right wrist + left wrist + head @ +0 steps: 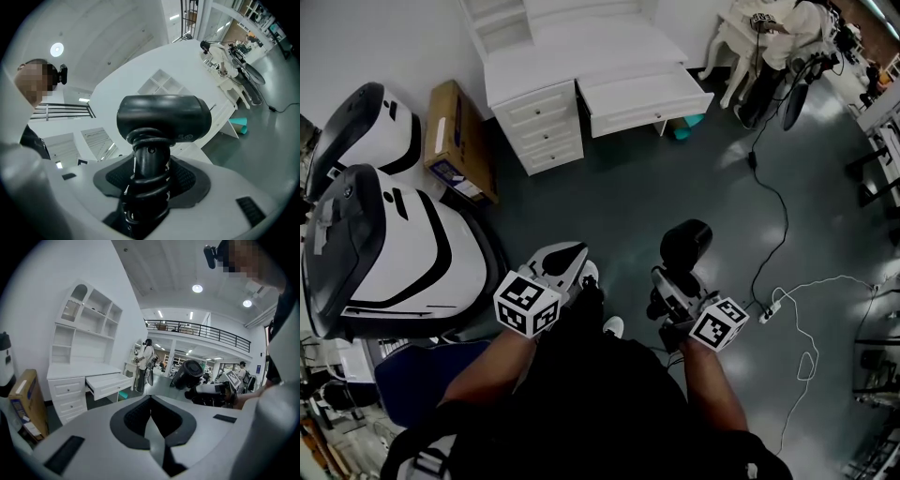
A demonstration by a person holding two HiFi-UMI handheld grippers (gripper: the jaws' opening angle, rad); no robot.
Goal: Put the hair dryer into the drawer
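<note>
A black plastic hair dryer (685, 246), cord wound round its handle, is gripped by that handle in the right tongs (669, 279), with the barrel set crosswise beyond the tips. The open white drawer (652, 116) of the white desk (581, 52) is seen well ahead, slightly leftward. The left tongs (565, 262) are pressed together, empty.

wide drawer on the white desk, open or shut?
Open. The wide white drawer juts out well past the front of the white desk, while the three small drawers beside it sit flush.
</note>
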